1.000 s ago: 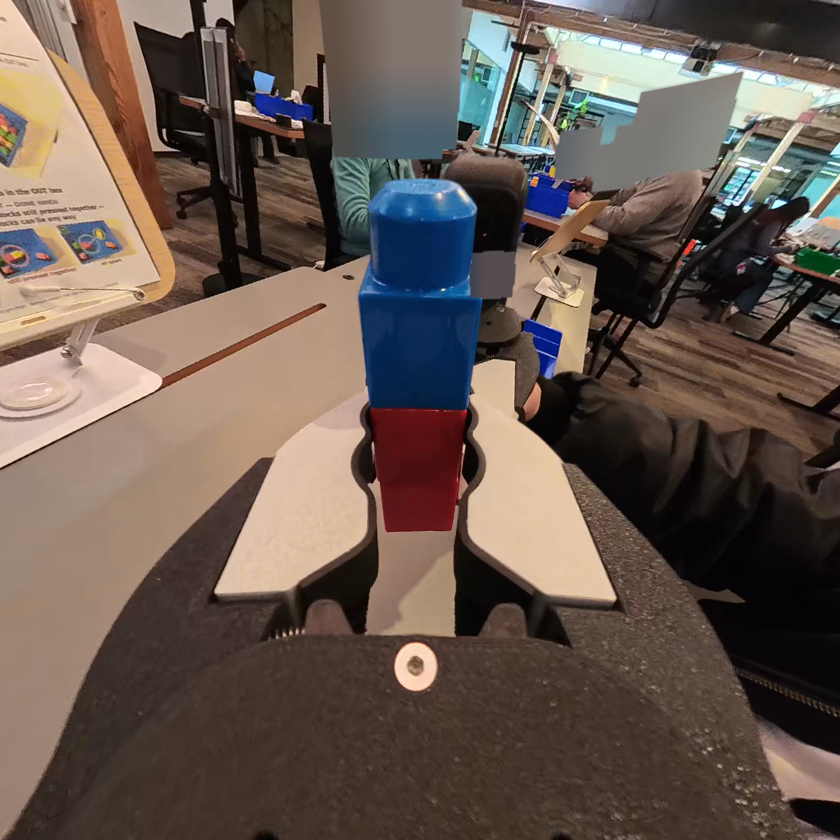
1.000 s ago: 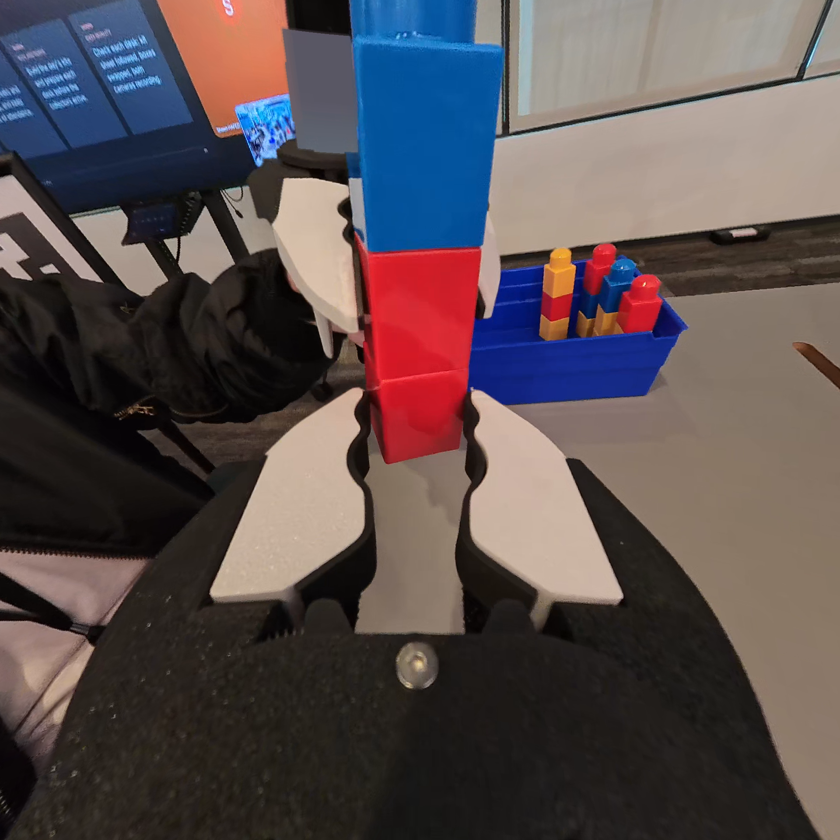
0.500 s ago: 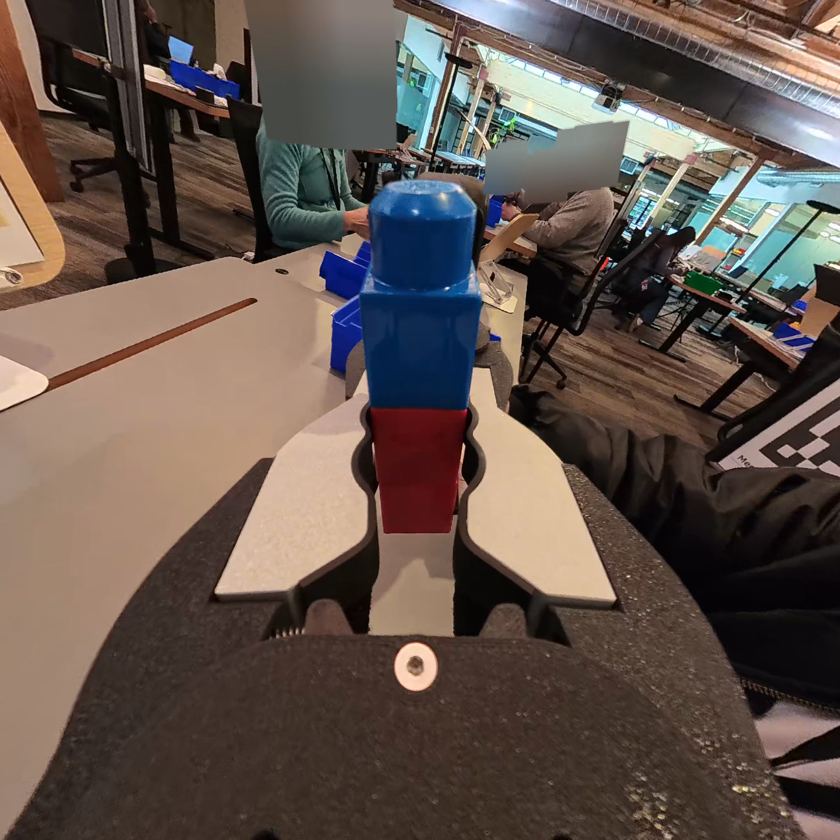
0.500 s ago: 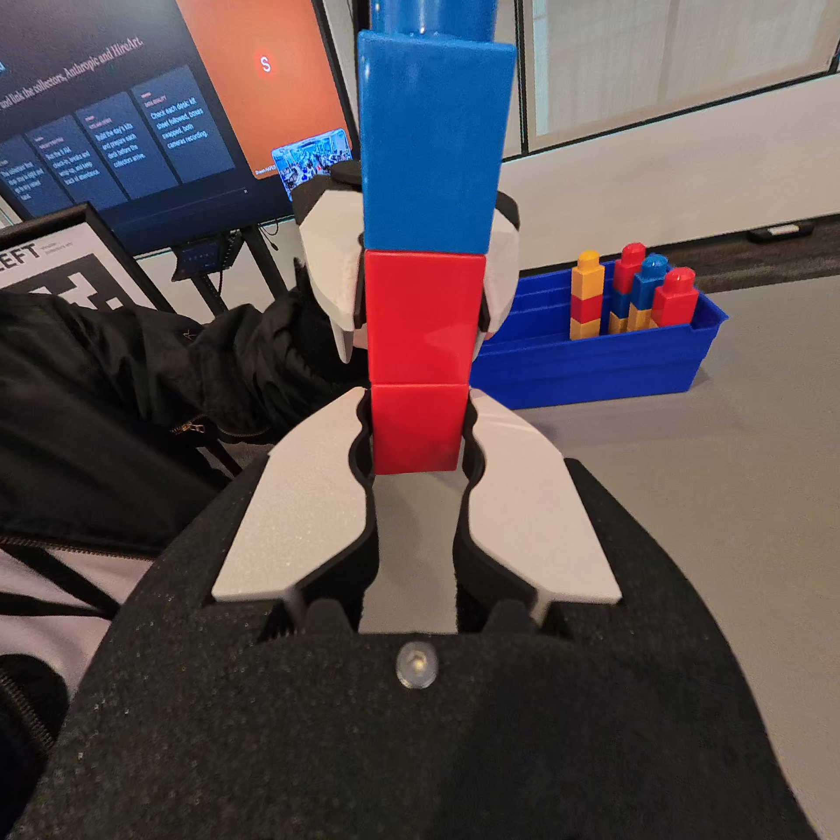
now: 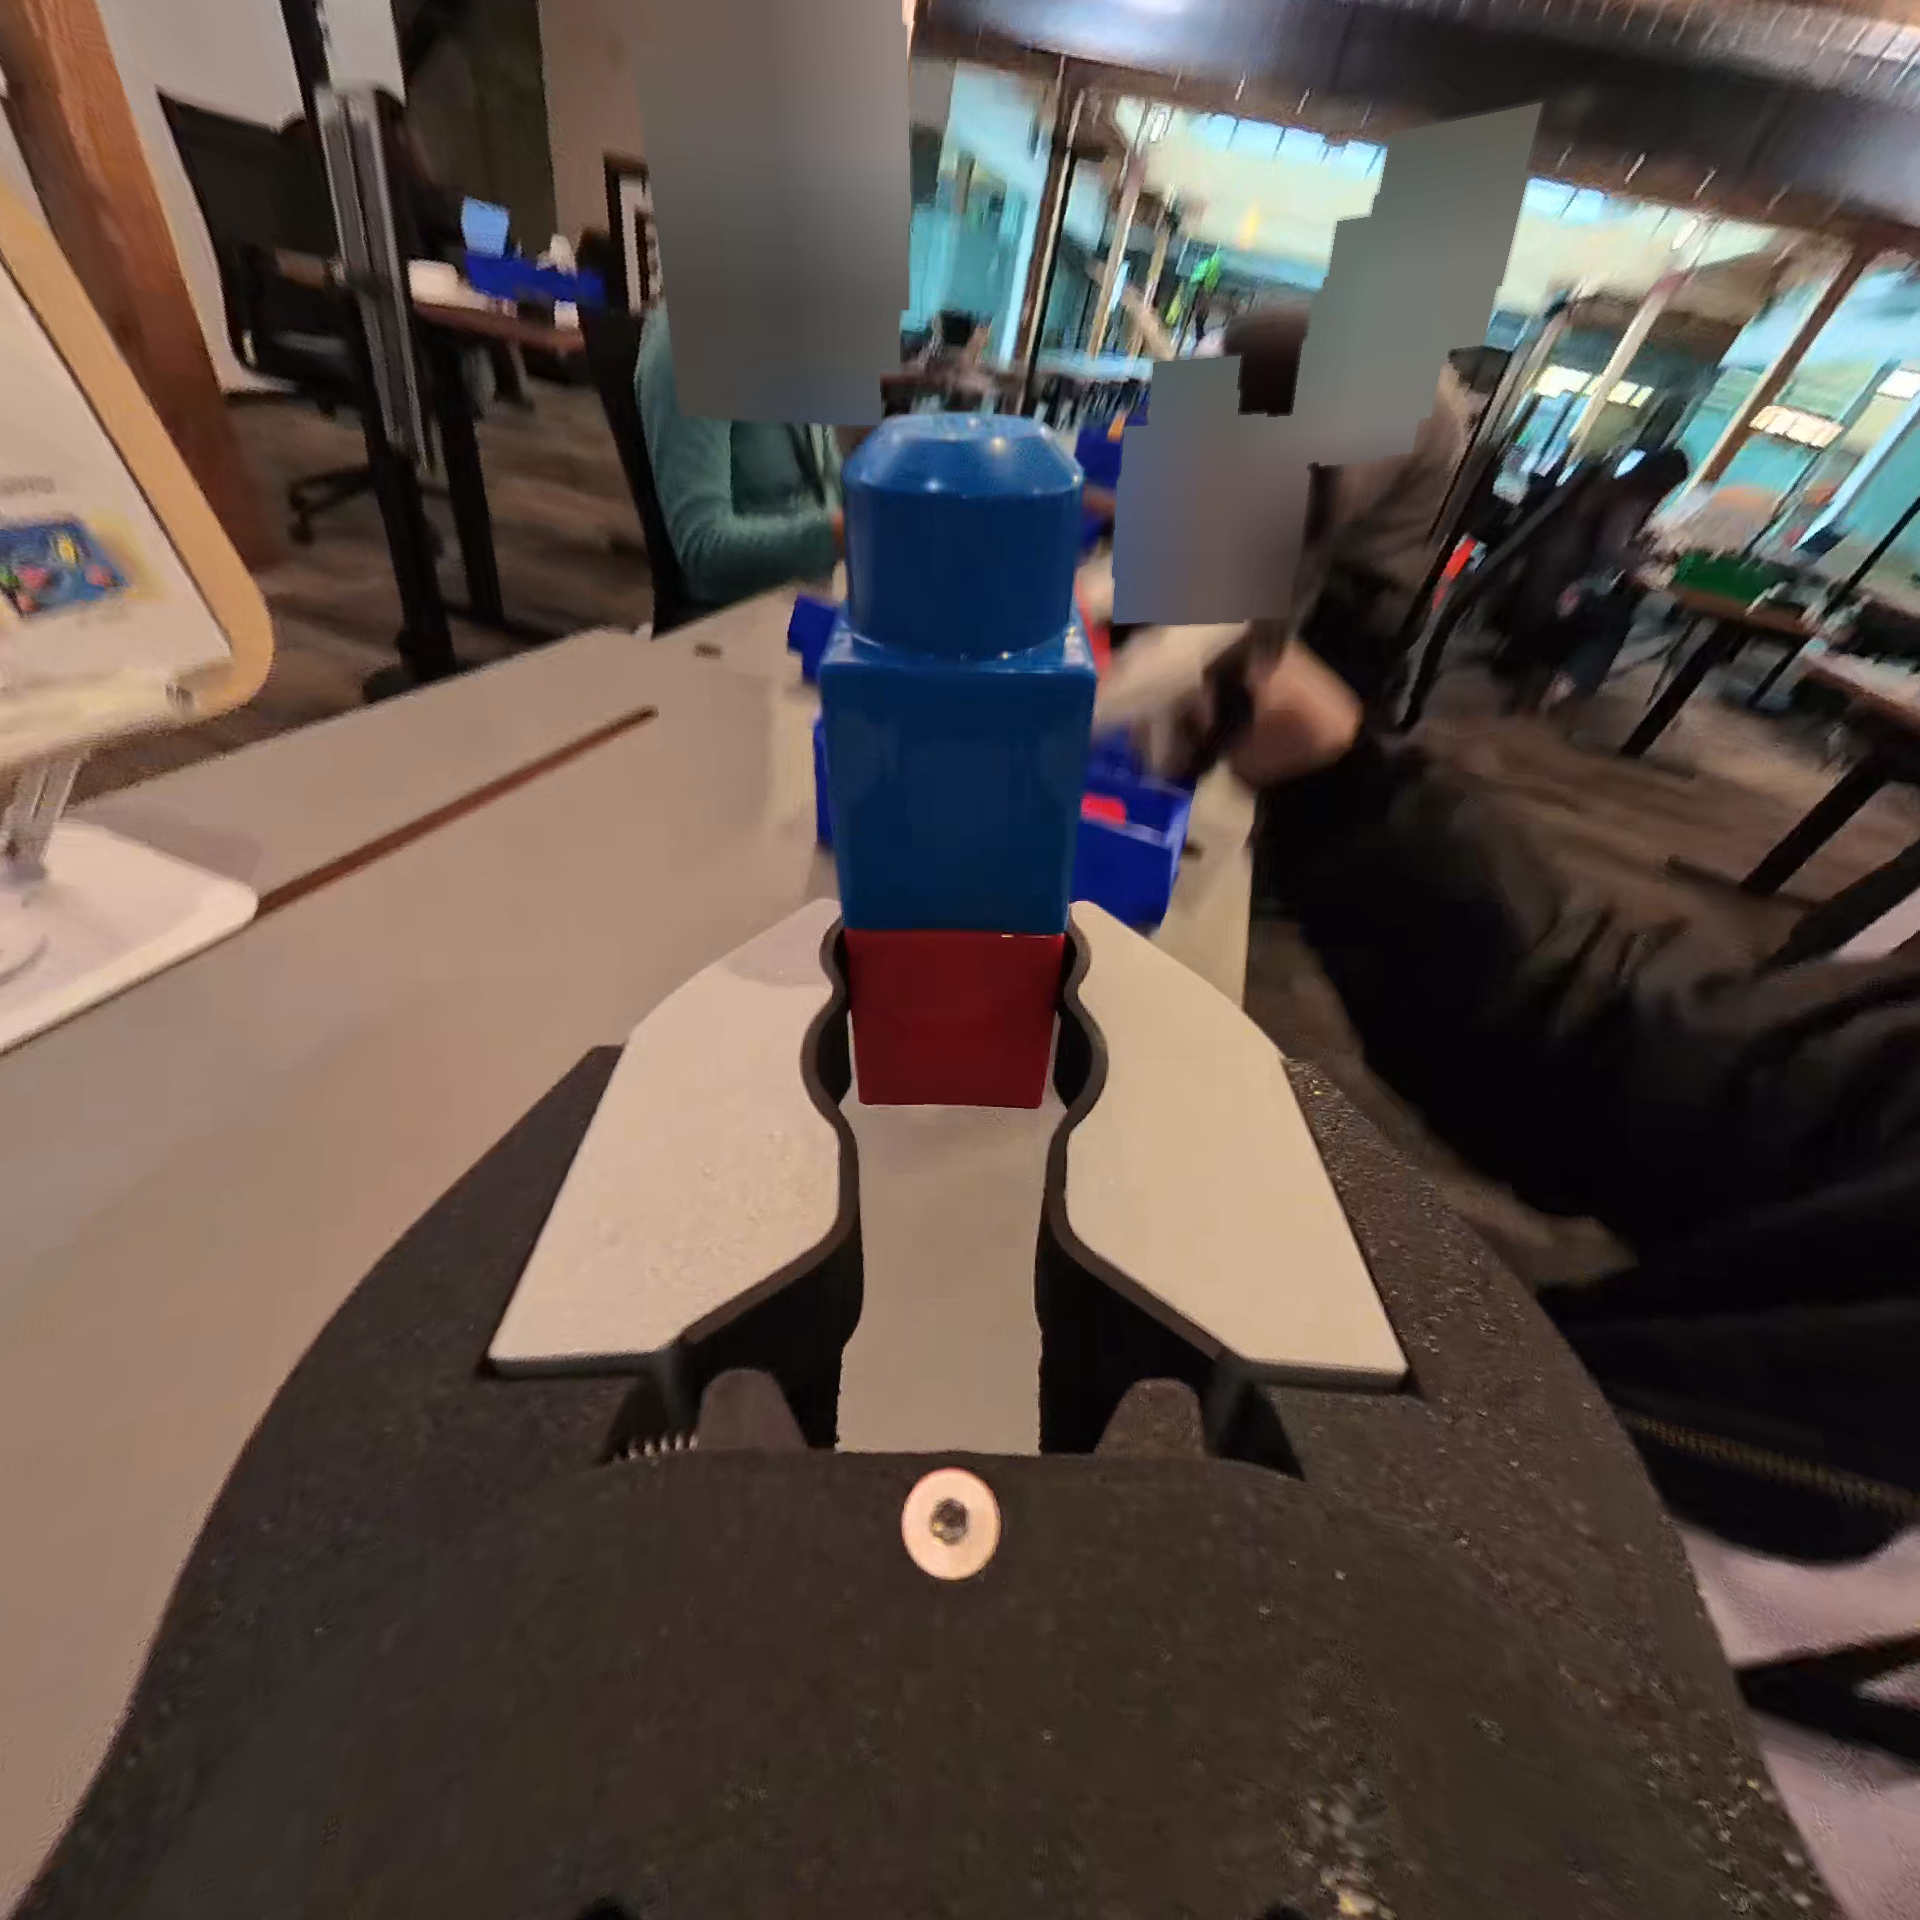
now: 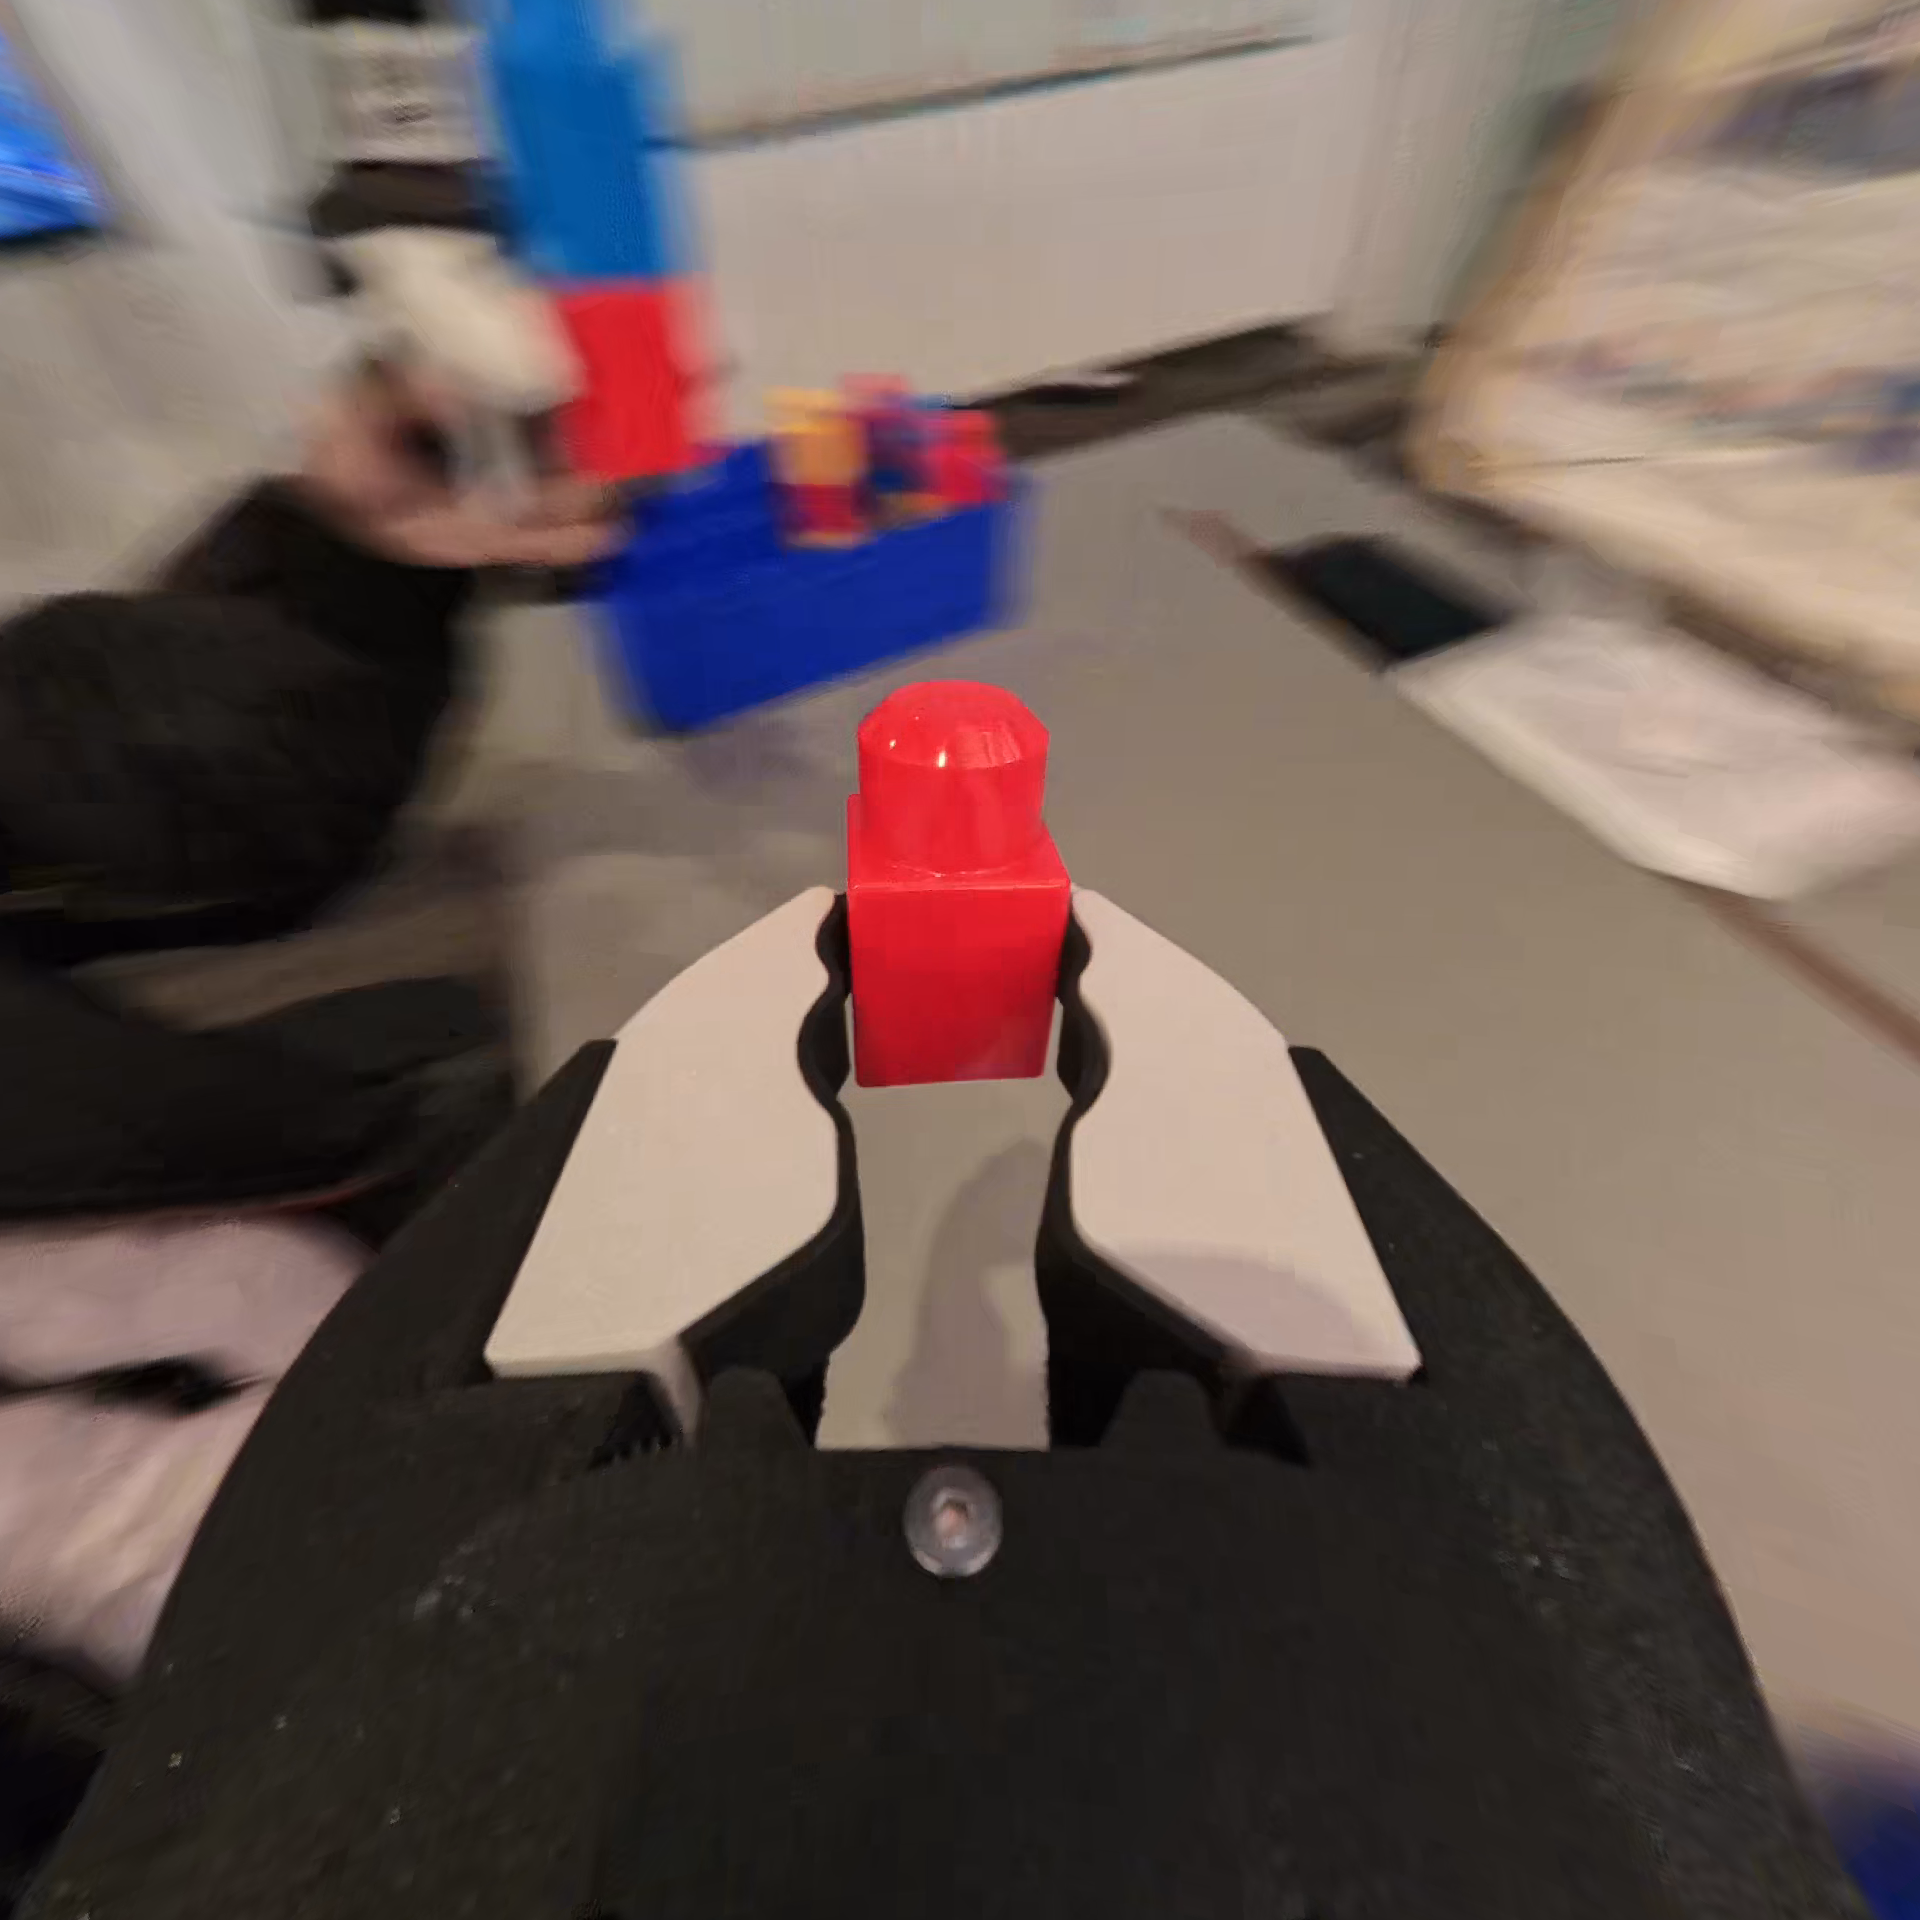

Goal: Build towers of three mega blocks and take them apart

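My left gripper (image 5: 951, 966) is shut on a red block (image 5: 951, 1013) that has a blue block (image 5: 956, 748) stacked on top of it, held above the grey table (image 5: 312, 1039). My right gripper (image 6: 951, 956) is shut on a single red block (image 6: 954, 935), held apart and lower. In the blurred right wrist view the left gripper (image 6: 457, 312) shows at the upper left with its blue block (image 6: 577, 135) over the red block (image 6: 629, 379).
A blue bin (image 6: 810, 582) with several built towers (image 6: 883, 447) stands on the table beyond. Another blue bin (image 5: 1127, 847) sits behind the held stack. An instruction board on a stand (image 5: 94, 540) is at the left. A person's dark sleeve (image 5: 1558, 987) lies at the right.
The bottom red block has come off the tower. My right gripper has pulled it down and away, while the left keeps the red and blue pair. Both views have swung.
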